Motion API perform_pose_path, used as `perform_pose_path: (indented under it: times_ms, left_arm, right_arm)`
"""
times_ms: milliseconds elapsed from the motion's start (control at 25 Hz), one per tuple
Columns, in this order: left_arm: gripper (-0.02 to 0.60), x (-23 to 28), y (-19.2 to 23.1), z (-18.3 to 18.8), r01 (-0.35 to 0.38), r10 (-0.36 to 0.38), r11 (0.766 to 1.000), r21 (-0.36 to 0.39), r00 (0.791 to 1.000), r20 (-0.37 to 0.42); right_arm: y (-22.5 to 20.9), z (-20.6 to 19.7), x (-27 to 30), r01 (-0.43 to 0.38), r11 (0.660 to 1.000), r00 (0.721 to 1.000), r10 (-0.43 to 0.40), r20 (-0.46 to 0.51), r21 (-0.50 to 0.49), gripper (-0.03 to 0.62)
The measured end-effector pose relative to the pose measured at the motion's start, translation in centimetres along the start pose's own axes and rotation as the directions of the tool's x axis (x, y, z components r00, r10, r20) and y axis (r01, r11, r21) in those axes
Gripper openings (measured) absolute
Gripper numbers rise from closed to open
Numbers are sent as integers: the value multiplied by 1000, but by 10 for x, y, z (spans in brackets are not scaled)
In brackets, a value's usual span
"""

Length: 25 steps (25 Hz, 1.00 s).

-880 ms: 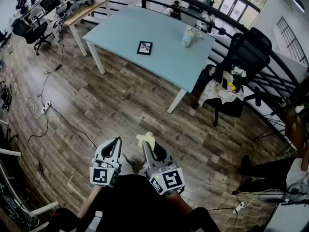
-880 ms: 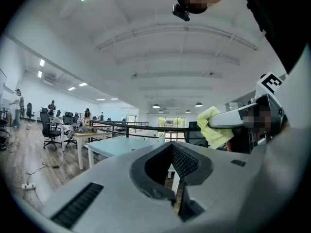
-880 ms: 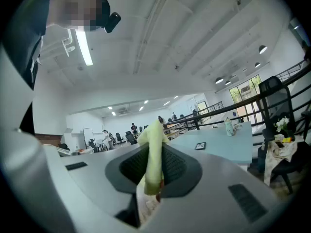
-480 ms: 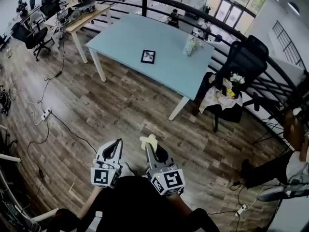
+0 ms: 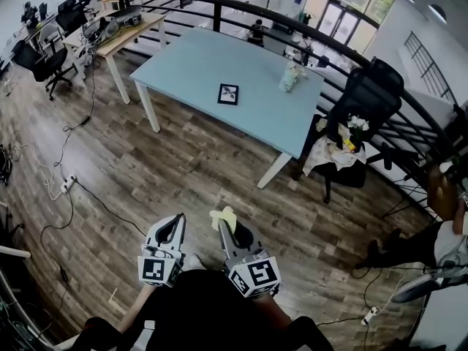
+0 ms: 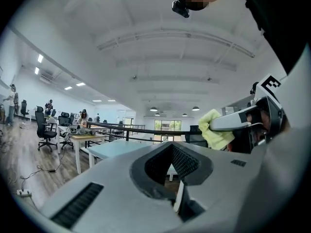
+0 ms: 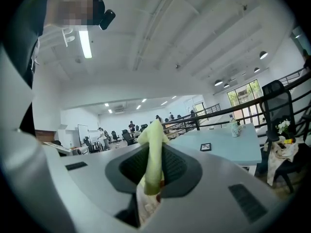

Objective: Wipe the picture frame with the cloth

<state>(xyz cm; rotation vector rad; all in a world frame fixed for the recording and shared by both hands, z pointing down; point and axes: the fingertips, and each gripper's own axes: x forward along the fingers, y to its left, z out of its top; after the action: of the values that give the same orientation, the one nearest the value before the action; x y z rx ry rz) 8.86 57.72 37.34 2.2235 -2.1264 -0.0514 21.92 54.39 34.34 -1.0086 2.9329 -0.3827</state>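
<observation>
The small black picture frame [image 5: 229, 93] lies flat on the light blue table [image 5: 186, 61], far ahead of both grippers; it is also in the right gripper view [image 7: 205, 147]. My right gripper [image 5: 224, 227] is shut on a yellow-green cloth [image 5: 223, 216], which sticks up between its jaws [image 7: 154, 152]. My left gripper [image 5: 178, 222] is beside it, shut with nothing in it. Both are held close to the person's body above the wooden floor. In the left gripper view the cloth [image 6: 215, 130] shows at the right, and the table [image 6: 121, 149] ahead.
A pale bundle [image 5: 290, 76] stands on the table's far right. A black office chair [image 5: 358, 115] with cloth and flowers sits right of the table. A dark railing [image 5: 241, 9] curves behind it. Cables and a power strip [image 5: 67, 183] lie on the floor at left. A person [image 5: 446, 196] is at the right edge.
The table and frame have shifted slightly lower and to the right in the head view. Both grippers hold the same pose, and the cloth stays in the right one.
</observation>
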Motion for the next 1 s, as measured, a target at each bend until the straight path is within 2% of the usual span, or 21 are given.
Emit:
perform_pose_path:
  times_ms: [200, 440, 720, 880, 1000]
  left_arm:
    - [-3, -4, 32, -6, 17, -18, 999, 27, 1000, 26]
    - [-3, -13, 63, -5, 17, -17, 1000, 13, 1000, 7]
    - [-3, -6, 71, -14, 30, -30, 999, -13, 999, -17]
    - [-3, 11, 78, -16, 40, -40, 999, 7, 999, 16]
    - [-3, 23, 90, -21, 23, -23, 1000, 20, 1000, 7]
  right_arm:
    - [17, -3, 20, 37, 999, 999, -37, 11, 13, 58]
    - [30, -10, 29, 103, 994, 994, -103, 25, 24, 58]
    - [24, -14, 38, 140, 990, 990, -141, 19, 17, 58]
    - [11, -15, 51, 148, 988, 989, -149, 18, 39, 58]
    - [5, -16, 69, 133, 990, 991, -134, 16, 41, 58]
